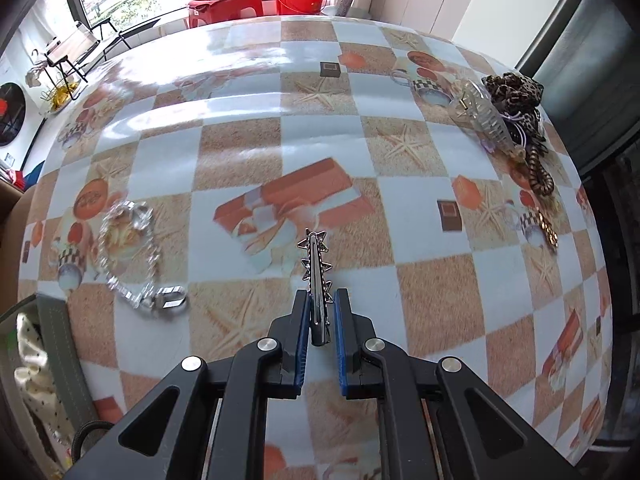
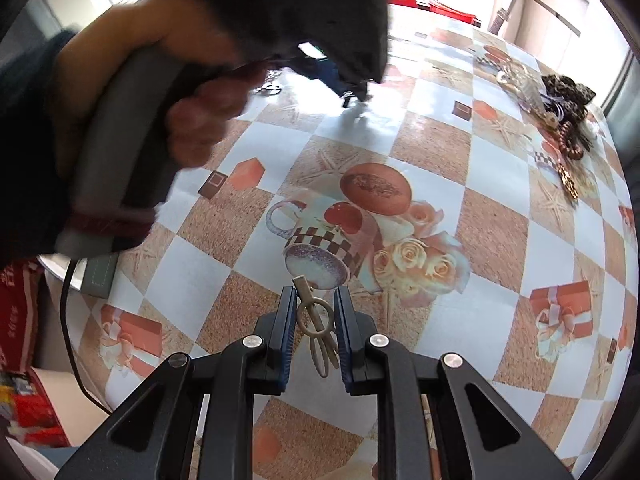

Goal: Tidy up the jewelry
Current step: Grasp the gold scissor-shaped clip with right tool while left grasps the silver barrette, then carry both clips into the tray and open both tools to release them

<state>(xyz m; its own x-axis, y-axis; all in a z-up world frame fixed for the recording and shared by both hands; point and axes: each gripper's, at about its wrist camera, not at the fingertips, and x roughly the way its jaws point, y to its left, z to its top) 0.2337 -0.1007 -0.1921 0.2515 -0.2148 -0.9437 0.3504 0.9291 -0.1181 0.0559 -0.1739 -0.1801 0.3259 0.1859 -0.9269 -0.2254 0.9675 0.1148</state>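
Note:
My left gripper point(image 1: 320, 298) is shut on a silver hair clip with star shapes point(image 1: 317, 272), held edge-up just above the table. A silver chain bracelet point(image 1: 128, 252) lies on the table to its left. My right gripper point(image 2: 316, 296) is shut on a beige ring-shaped hair clip point(image 2: 316, 320), held over the printed cup picture. The left hand and its gripper point(image 2: 352, 76) show at the upper left of the right wrist view, blurred.
A pile of accessories lies at the table's far right edge: a leopard scrunchie point(image 1: 514, 88), a clear claw clip point(image 1: 484, 118), a beaded bracelet point(image 1: 538, 172) and a gold chain point(image 1: 548, 230). The patterned tablecloth point(image 1: 256, 132) covers the table. Red chair and bucket stand beyond.

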